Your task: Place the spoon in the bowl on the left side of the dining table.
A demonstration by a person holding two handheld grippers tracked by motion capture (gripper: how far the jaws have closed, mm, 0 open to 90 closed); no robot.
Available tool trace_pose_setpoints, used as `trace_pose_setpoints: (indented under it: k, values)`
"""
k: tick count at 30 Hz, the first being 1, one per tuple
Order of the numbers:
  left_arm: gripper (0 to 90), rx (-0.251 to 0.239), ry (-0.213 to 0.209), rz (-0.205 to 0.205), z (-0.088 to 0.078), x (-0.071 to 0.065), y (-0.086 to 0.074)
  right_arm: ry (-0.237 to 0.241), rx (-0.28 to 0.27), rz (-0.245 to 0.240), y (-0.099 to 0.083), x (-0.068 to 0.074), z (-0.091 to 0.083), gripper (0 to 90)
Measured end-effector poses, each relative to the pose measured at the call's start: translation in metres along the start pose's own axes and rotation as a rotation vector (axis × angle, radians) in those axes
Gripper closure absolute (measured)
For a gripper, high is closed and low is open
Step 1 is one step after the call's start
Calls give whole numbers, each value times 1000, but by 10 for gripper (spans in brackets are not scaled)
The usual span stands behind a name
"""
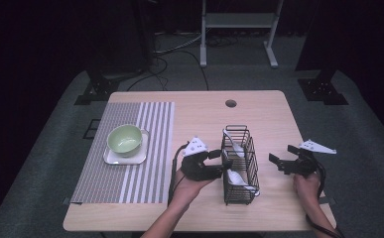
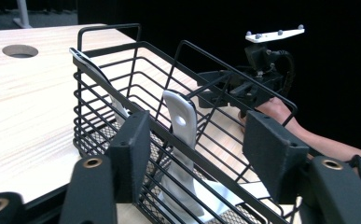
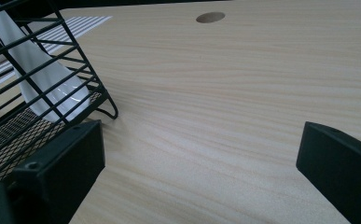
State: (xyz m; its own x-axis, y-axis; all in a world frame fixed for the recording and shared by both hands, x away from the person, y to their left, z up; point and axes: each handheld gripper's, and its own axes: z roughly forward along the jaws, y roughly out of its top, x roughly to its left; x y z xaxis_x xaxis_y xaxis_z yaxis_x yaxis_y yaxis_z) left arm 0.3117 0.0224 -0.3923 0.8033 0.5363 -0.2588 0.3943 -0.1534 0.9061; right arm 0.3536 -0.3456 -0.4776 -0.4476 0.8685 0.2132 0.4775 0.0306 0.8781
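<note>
Between hand-held grippers (image 1: pixel 217 161), wire basket (image 1: pixel 239 166)

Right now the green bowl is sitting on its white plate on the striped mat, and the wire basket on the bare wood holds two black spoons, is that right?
Not quite: the spoons in the wire basket are white, not black, as the left gripper view shows. The rest holds: the green bowl sits on its white plate on the striped mat, and the basket stands on bare wood.
</note>
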Motion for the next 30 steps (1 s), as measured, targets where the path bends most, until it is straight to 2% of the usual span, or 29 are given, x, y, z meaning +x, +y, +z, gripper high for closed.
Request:
trace_pose_setpoints:
  k: [3,7,9,13,17,21,25,30]
  values:
    - [459,-8,-3,5,1,0,1,0,0,-2,0,0,0,0]
    - [569,-5,4,20,2,0,3,3,-5,7,0,-1,0,0]
    - [641,-17,-6,17,2,1,2,3,-5,8,0,-1,0,0]
    - [718,-22,-8,26,2,1,2,5,-4,7,0,-1,0,0]
    - [786,-33,9,53,0,-4,1,5,-5,8,0,-1,0,0]
    - [818,-35,9,49,0,-6,1,5,-5,8,0,-1,0,0]
    - [837,-36,10,18,0,-8,1,7,-4,12,0,-1,0,0]
    - [848,-59,-21,-60,1,-6,1,7,-7,16,0,-2,0,0]
